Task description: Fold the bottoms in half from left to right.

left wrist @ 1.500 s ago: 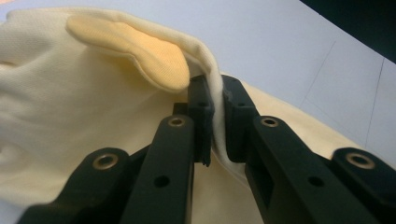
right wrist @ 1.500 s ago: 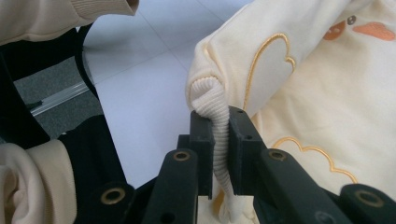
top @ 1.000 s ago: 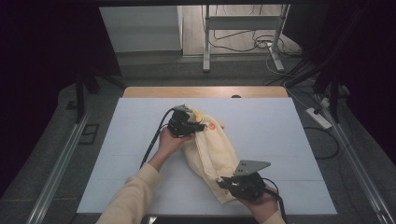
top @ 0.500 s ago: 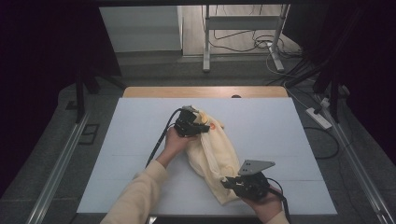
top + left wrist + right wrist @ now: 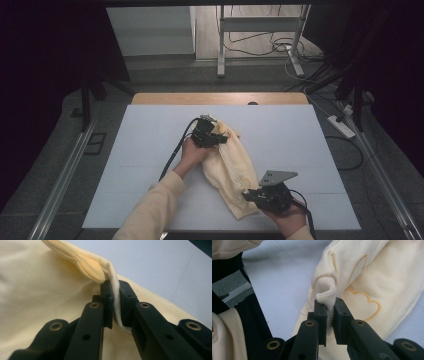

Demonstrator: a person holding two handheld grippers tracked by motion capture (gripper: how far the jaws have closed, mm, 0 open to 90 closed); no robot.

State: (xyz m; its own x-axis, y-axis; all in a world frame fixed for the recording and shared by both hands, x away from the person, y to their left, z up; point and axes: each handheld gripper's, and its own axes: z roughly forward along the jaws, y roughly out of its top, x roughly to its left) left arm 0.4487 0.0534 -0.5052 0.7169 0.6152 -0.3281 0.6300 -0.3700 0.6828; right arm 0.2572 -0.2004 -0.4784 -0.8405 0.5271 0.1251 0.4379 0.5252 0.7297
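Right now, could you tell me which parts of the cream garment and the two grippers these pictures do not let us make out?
- Cream garment, high view: too bunched to tell its full shape; the left gripper covers its far end.
- Ribbed cuff, right gripper view: its pinched end is hidden between the jaws.
- Orange embroidered outline, right gripper view: partly lost behind a fold.
- Right gripper, high view: its jaws are too small to read.
- Garment hem, left gripper view: cut off by the frame edge.

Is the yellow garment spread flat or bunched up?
Bunched up: the yellow garment lies crumpled, pinched by the left gripper and right gripper.
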